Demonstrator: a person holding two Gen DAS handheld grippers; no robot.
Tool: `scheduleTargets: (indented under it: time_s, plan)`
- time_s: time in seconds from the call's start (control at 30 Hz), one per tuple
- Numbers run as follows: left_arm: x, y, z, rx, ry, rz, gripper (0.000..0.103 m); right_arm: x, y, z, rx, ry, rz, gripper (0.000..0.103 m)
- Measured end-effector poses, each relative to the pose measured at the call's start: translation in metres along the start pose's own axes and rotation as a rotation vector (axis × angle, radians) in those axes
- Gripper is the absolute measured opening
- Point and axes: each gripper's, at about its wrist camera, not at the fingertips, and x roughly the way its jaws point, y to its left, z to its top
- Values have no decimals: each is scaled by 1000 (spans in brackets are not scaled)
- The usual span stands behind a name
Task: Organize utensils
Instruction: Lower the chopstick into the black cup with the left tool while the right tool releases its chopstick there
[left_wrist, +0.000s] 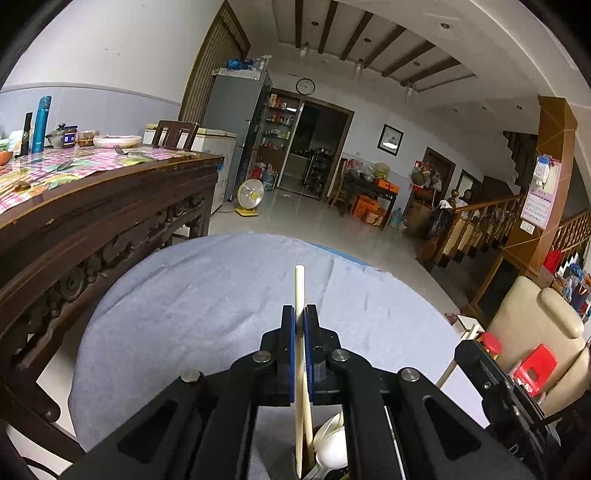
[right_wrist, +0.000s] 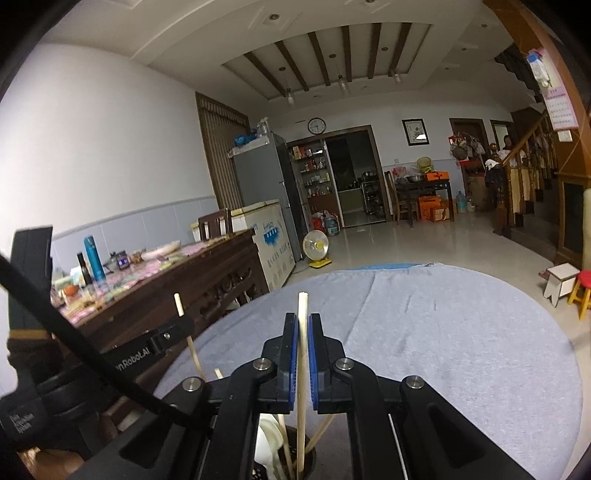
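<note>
Here, directly below both claws: a dark perforated utensil holder (right_wrist: 295, 458), bristling with white spoons (left_wrist: 330, 443) and loose chopsticks (right_wrist: 321, 430). Pinched upright in the right gripper (right_wrist: 303, 325), one pale chopstick (right_wrist: 302, 350), blue pads (right_wrist: 293, 354) pressed flat against its sides, lower end dipping into the holder, tip poking just past the fingertips. Held that way, seemingly, to drop straight among the others without snagging. Likewise clamped in the left gripper (left_wrist: 299, 314), a second chopstick (left_wrist: 298, 291), also near vertical, foot down by the spoons. To the left of the right claw, the other tool's black body with that same stick rising from it, the pair close together over one container. Beyond the fingertips, bare blue-grey cloth on the round table (left_wrist: 207, 295), kept clear as work surface. Further left, a carved wooden table (left_wrist: 122, 199) with bottles and a bowl; far ahead, a fridge (right_wrist: 266, 184) and a small floor fan (left_wrist: 250, 195). Sorting judged well along.
</note>
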Motion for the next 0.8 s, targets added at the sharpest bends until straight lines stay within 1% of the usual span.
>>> scheduleTargets:
  time_s: [0.4, 0.8]
  plan:
    - [7, -4, -18, 22, 40, 17, 5, 1, -5, -27, -31, 57, -21, 6]
    - [16, -3, -28, 30, 95, 22, 5, 3, -5, -40, -39, 103, -17, 6]
